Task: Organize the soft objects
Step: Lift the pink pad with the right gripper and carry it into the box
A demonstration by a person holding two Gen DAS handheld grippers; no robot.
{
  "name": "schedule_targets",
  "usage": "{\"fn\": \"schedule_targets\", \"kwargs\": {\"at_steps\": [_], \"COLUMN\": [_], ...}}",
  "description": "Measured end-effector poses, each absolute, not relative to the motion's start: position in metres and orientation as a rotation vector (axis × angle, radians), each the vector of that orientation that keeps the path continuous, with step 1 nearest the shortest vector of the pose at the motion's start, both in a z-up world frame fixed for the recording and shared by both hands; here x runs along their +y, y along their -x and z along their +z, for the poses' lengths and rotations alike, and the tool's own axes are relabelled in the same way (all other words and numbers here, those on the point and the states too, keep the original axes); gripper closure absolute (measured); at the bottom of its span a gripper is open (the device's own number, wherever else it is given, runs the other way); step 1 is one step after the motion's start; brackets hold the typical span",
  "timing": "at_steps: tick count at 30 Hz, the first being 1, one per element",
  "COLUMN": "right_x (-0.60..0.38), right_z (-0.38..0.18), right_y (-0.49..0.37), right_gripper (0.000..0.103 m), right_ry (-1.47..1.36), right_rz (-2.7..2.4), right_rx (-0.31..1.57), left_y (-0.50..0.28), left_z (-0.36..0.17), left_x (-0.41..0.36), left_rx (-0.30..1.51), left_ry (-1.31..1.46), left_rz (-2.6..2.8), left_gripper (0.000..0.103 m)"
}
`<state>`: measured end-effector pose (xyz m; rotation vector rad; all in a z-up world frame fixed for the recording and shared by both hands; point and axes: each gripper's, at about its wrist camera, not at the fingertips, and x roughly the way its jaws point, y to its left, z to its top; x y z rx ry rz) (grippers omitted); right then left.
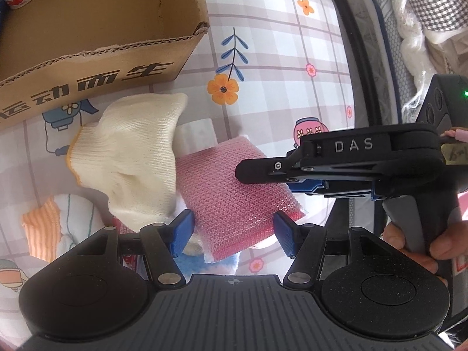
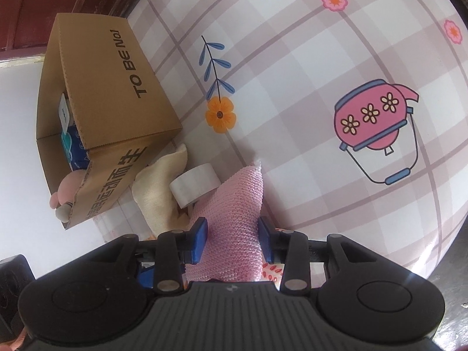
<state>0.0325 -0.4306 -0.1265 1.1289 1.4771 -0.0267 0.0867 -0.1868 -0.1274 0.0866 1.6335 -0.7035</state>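
Gloves: only our left view shows the cream glove [image 1: 134,158] draped beside the pink sponge [image 1: 234,201]; our left gripper [image 1: 232,234] brackets the sponge, pads apart; our right gripper [image 2: 232,239] is clamped on it [image 2: 234,234] over the checked cloth [image 2: 292,102].

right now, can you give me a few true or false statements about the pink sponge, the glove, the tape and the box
1. The pink mesh sponge sits between the right gripper fingers. True.
2. The cream knit glove lies inside the brown cardboard box. False: it lies on the checked tablecloth beside the box.
3. The box is empty. False: it holds several items.
4. A roll of clear tape lies by the sponge. True.
5. The left gripper is fully shut. False: its blue pads stand apart, around the sponge.
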Motion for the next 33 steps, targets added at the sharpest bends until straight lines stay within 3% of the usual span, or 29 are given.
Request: {"fn": "schedule_targets", "kwargs": {"at_steps": [7,15,22,27,33], "right_x": [-0.428,-0.411,-0.357,-0.327,-0.312], "right_z": [-0.091,-0.005,0.07,0.067,0.019], "right_y": [-0.018,0.0,-0.057,-0.123,-0.19], "right_gripper": [0.065,0.065,0.066,0.066,0.066], "right_ry": [-1.089,-1.049,-0.958,-0.934,-0.954], "right_rz": [-0.035,-0.039,0.115,0.213,0.24], "right_rx": [1.411,1.266,1.081,1.016,1.043], "left_y": [-0.072,-0.063,-0.107,-0.162,-0.215], "left_z": [-0.092,-0.023,0.035,0.029,-0.012], "left_x": [-0.18,-0.148,-0.092,-0.067,-0.067], "left_rx": [1.566,1.428,1.265,1.209,1.239], "left_ry": [-0.104,-0.117,-0.11,-0.085,-0.12], "left_rz": [-0.791,-0.873,-0.785,-0.694,-0.625], "left_gripper": [0.043,0.043,0.043,0.043,0.043]}}
